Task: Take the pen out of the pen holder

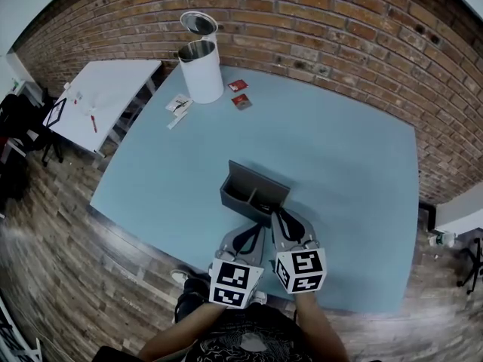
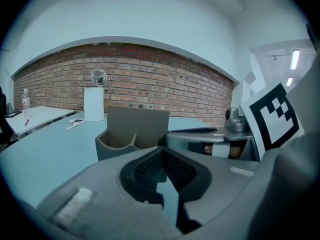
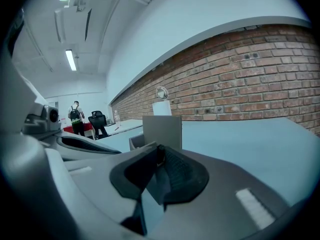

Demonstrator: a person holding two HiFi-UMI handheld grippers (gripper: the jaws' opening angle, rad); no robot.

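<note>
A dark grey pen holder (image 1: 254,191) with open compartments stands on the blue table (image 1: 347,179), near its front edge. I cannot make out a pen in it in any view. My left gripper (image 1: 259,227) sits just in front of the holder, its jaws shut with nothing between them. My right gripper (image 1: 278,216) lies beside it to the right, also shut and empty, its tips close to the holder's near wall. The left gripper view has the holder (image 2: 132,131) just beyond the left gripper (image 2: 161,148). In the right gripper view its tall back wall (image 3: 162,129) rises behind the right gripper (image 3: 159,148).
A white bin (image 1: 201,70) with its lid raised stands at the table's far left corner. Near it lie red packets (image 1: 240,96) and small white items (image 1: 179,105). A white side table (image 1: 106,96) is off to the left. A brick wall (image 1: 339,29) runs behind.
</note>
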